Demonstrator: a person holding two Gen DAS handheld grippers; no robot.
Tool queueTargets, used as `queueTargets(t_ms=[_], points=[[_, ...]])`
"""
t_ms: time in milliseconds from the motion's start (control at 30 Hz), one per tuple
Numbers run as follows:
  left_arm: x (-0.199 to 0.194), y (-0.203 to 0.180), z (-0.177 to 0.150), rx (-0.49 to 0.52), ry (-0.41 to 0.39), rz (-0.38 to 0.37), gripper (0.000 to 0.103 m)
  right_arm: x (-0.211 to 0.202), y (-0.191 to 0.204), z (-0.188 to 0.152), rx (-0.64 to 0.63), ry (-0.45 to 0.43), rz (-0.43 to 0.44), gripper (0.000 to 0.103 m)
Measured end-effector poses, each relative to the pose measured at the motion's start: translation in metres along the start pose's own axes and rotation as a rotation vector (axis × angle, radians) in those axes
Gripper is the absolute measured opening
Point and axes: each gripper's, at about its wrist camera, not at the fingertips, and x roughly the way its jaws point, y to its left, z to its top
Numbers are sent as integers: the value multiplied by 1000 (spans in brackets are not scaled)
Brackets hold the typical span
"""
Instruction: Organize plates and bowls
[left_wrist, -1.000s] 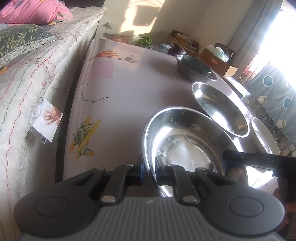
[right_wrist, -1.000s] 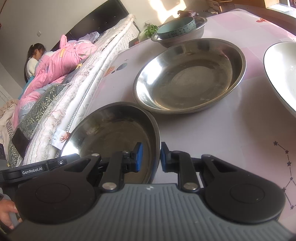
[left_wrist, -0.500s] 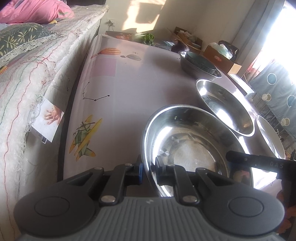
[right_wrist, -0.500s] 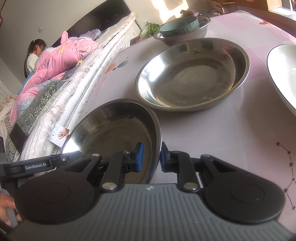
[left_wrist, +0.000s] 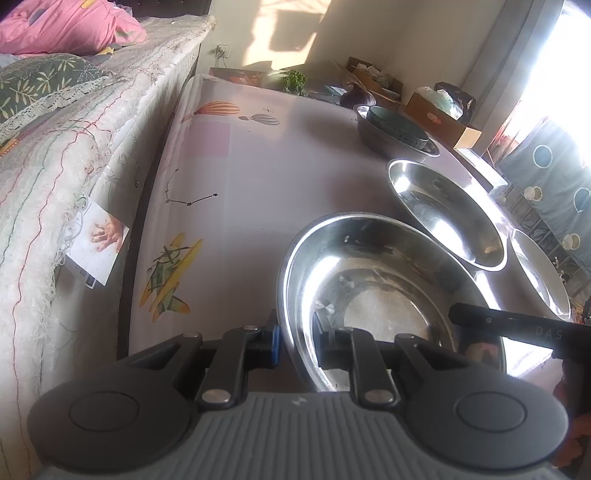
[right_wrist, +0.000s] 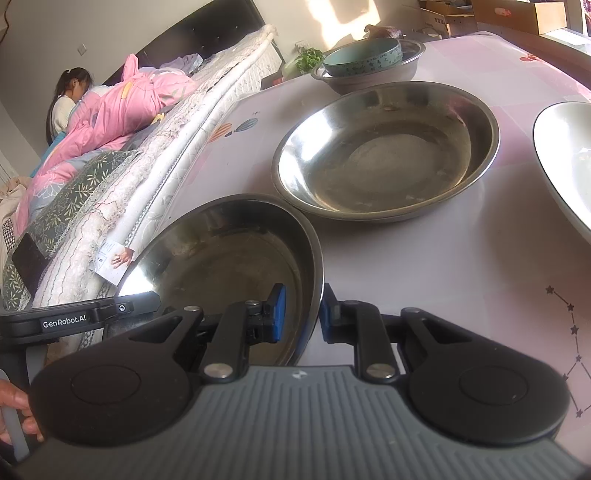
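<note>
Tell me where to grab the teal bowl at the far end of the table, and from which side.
Grip the teal bowl by its upright rim, one finger inside and one outside, probably coming from above. It sits nested in a grey metal basin, so its lower wall is hidden and only the rim stands clear.

Sunlit pale wall (left_wrist: 369, 33), quilted bed (left_wrist: 74, 147), curtained window (left_wrist: 554, 74), pink-clothed table (left_wrist: 240, 177)

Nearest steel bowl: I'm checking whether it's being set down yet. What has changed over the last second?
Very little. The left gripper's jaws stand a shade wider around the rim of the nearest steel bowl. The right gripper grips the opposite rim as before. That bowl, the second steel bowl and the stacked bowls kept their places.
</note>
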Motion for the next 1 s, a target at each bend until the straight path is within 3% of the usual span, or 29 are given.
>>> queueTargets(t_ms=[1000], points=[[-29, 11, 4, -20, -97, -6, 17, -11, 23, 13, -88, -39, 33, 18]])
